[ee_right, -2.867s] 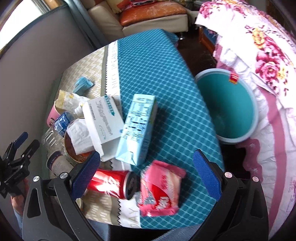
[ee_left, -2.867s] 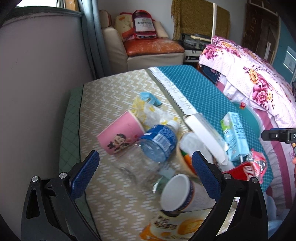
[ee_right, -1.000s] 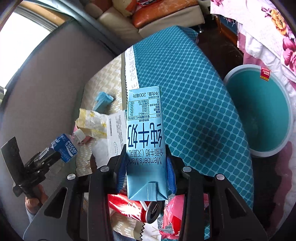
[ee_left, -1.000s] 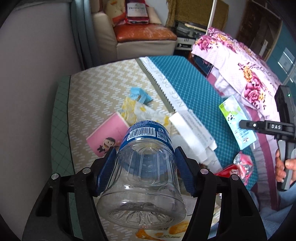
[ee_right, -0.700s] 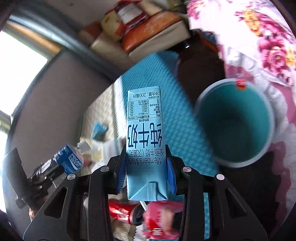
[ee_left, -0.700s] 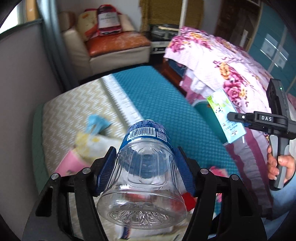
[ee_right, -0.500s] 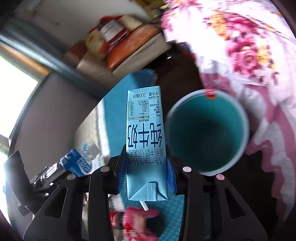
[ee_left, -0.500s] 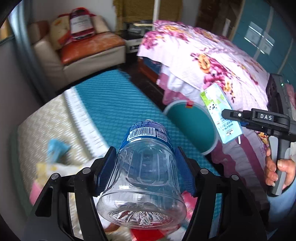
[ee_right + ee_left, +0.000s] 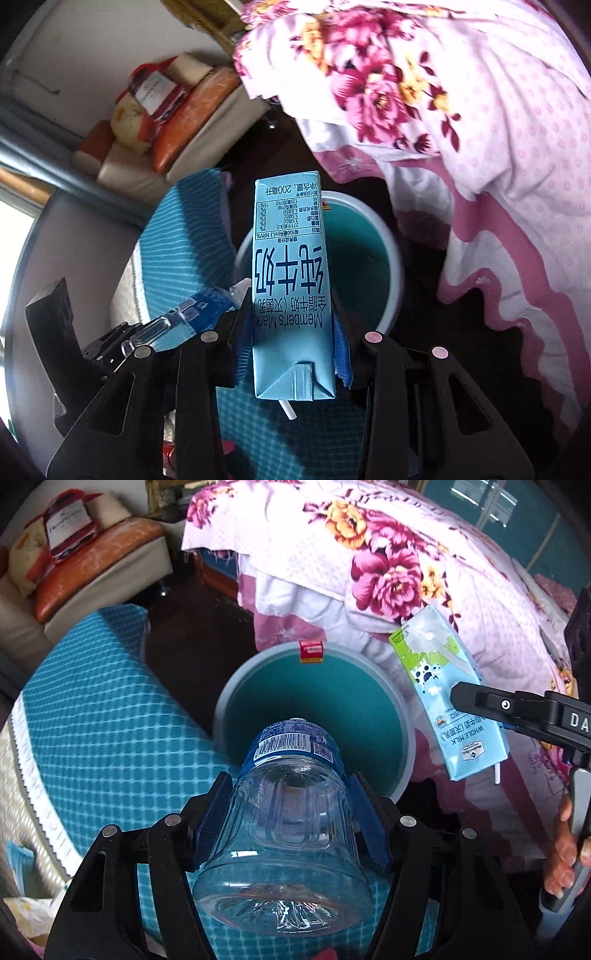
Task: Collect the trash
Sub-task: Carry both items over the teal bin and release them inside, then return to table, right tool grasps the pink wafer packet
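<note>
My left gripper [image 9: 288, 819] is shut on a clear plastic bottle [image 9: 284, 845] with a blue label, its neck pointing at the teal trash bin [image 9: 317, 716] on the floor beside the table. My right gripper [image 9: 291, 339] is shut on a light blue milk carton [image 9: 290, 291] with a straw, held above the same bin [image 9: 369, 266]. In the left wrist view the carton [image 9: 447, 701] hangs at the bin's right rim. In the right wrist view the bottle [image 9: 199, 314] points toward the bin from the left.
The table with a teal checked cloth [image 9: 96, 731] lies to the left, with scraps of trash at its lower left edge. A bed with a pink floral cover [image 9: 424, 572] rises behind the bin. A sofa [image 9: 92, 561] stands at the back left.
Both grippers closed on their items, lifted them off the table and swung right toward the bin. The bin now sits right in front of both the bottle and the carton.
</note>
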`<state>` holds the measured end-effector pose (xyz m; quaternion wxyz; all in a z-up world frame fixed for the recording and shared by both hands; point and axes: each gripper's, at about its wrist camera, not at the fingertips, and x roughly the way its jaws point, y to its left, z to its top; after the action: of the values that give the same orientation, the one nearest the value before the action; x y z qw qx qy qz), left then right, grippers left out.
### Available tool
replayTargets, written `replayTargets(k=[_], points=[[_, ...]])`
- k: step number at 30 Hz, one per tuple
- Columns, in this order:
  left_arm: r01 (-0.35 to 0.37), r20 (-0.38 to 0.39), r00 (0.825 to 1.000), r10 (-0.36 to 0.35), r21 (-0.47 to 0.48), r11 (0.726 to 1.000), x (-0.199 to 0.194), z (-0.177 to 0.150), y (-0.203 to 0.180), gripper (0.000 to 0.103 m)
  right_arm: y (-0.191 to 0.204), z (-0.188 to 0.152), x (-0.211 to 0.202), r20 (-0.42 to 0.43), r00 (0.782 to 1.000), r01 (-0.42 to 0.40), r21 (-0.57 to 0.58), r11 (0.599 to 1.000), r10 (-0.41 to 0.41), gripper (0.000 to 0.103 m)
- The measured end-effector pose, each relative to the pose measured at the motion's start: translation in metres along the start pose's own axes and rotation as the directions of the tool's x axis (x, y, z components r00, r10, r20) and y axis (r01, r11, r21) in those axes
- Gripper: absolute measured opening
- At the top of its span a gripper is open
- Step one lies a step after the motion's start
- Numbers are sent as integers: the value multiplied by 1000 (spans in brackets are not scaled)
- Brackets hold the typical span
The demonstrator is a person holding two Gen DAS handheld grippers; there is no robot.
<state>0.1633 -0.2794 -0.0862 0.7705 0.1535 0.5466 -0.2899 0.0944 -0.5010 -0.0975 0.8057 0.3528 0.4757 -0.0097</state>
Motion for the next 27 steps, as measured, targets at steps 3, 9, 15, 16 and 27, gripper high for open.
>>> replayTargets(k=[3,9,15,16,27], points=[[11,-17,1000,-12,-8,1000,12,6,-4,67,-8,3,5,-9,1000,13,8,1000,-13,35],[15,13,1000,-14,-26,1000,11,7,-3,79,-12,3,17,-34,999,27,5,1000,-27,35],[38,40,999,-35,-70,997,-2,2,5,79,-7,2,20,-39,999,28,-5,1000,-29,35],[37,50,998,-33,-78,996,-7,0,7,79,-6,2,21,-39,999,29,-7,1000,-29,35],[45,142,990,-21,-167,985,-61,-33,40,92,11,5,34,-75,995,62,-47,997,-66,37]])
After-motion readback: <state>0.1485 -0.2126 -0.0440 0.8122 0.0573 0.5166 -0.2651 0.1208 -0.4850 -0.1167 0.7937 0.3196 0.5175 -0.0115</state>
